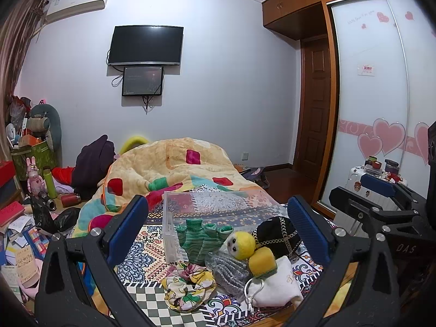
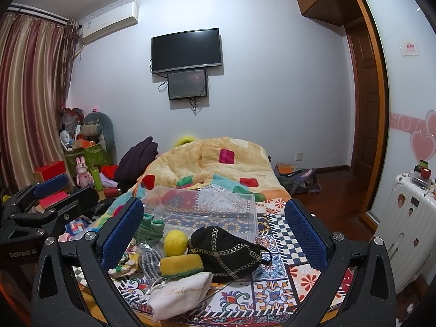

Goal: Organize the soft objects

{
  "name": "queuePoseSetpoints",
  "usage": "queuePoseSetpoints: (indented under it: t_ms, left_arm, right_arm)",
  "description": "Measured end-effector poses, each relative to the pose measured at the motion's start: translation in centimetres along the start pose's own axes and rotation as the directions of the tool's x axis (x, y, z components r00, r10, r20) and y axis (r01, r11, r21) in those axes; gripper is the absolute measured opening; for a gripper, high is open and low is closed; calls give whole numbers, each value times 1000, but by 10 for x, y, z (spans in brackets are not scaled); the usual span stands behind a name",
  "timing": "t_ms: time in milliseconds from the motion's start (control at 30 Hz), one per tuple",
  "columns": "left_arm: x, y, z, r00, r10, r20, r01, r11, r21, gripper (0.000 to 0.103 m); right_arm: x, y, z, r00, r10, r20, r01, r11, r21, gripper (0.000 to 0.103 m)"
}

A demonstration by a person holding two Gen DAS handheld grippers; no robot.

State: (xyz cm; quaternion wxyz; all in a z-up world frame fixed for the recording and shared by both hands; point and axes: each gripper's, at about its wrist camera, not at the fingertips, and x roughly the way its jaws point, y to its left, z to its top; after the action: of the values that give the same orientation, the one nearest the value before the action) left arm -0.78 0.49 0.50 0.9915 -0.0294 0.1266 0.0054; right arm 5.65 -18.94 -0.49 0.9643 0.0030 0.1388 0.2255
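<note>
A pile of soft things lies on the patterned bed cover in front of a clear plastic box (image 1: 218, 212) (image 2: 201, 209). It holds a green knitted glove (image 1: 201, 238) (image 2: 151, 227), a yellow plush ball with a face (image 1: 241, 244) (image 2: 175, 242), a yellow sponge (image 1: 261, 264) (image 2: 181, 267), a black studded cap (image 1: 278, 234) (image 2: 226, 253), a floral scrunchie (image 1: 188, 286), a grey knitted piece (image 1: 230, 269) and a white drawstring pouch (image 1: 275, 286) (image 2: 177, 297). My left gripper (image 1: 218, 223) is open above the pile. My right gripper (image 2: 215, 226) is open above it too. Both are empty.
A yellow quilt (image 1: 169, 169) is heaped on the bed behind the box. Clutter, a pink rabbit toy (image 1: 34, 175) and bins fill the floor on the left. A white suitcase (image 2: 403, 223) and wardrobe stand on the right.
</note>
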Motion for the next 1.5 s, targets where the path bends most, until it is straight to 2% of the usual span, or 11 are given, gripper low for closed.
queuePoseSetpoints:
  t_ms: [1500]
  left_arm:
    - [-4,-3,3,1000,-5,9,5,1000,18,103]
  right_arm:
    - [-3,1,0,1000,17,7,-17,1000,-3,103]
